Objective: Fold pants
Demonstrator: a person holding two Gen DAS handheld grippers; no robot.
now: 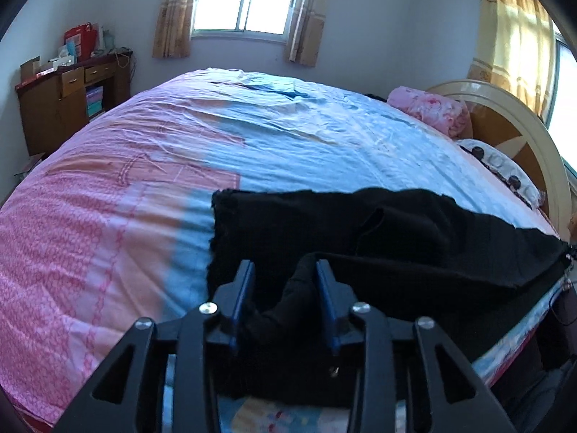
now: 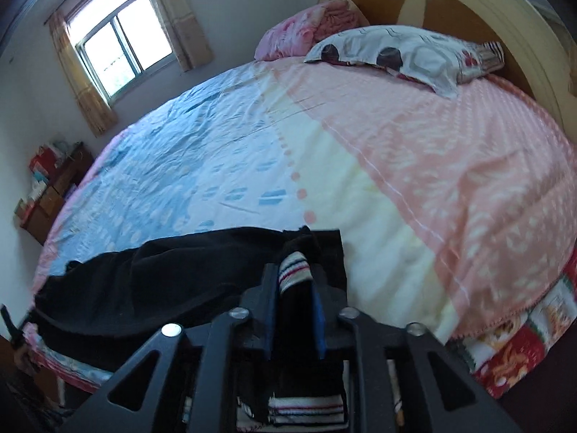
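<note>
Bedspread [image 1: 288, 151] carries black pants [image 1: 288, 223] along its near edge; we hold 2 ends, left gripper [image 1: 285, 270] and right gripper [image 2: 295, 274] narrowly parted around cloth, laying them flat for folding

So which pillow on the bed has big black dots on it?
The white pillow by the headboard, nearer the bed's edge. It has big dark dots. The other one, the pink pillow, has only a flowery print.

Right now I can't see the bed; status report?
Left tongs part open, black fabric bunched between. Right tongs part open around striped waistband. Pants along near bed edge. Nothing in the way.
</note>
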